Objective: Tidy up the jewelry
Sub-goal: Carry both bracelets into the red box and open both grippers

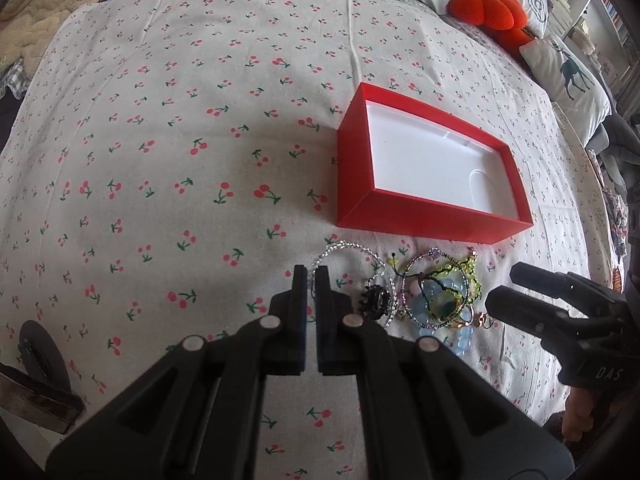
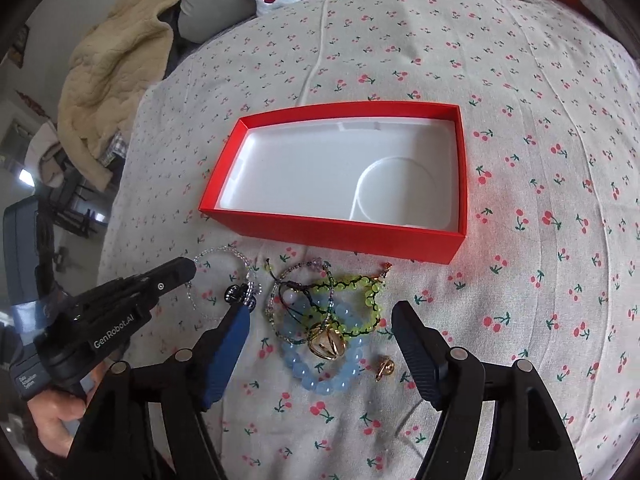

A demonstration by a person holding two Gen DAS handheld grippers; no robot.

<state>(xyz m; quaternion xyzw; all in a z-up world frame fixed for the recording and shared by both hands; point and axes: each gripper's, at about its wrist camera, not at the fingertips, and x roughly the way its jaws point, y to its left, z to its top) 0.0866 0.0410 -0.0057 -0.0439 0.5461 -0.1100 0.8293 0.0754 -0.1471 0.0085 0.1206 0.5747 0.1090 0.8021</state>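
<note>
while my left gripper (image 1: 311, 276) sits pinched narrow on the clear bead bracelet (image 1: 348, 250) before the empty red box (image 2: 320, 226), my right gripper (image 2: 320, 314) gapes over the jewelry pile (image 2: 324, 316), so next i judge a lift boxward.

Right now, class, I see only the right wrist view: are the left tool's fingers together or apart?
Observer: Nearly together. The left wrist view shows only a narrow slit in the left tool, with a strand of the clear glass-bead bracelet seemingly pinched at its tips.
Operator: What is the dark thing by my blue finger pad?
Observer: A black spiky round piece, lying on the cloth just right of the left tool.
Operator: Anything beyond the red cardboard box?
Observer: A white pillow with a dark deer print, off to its right.
</note>
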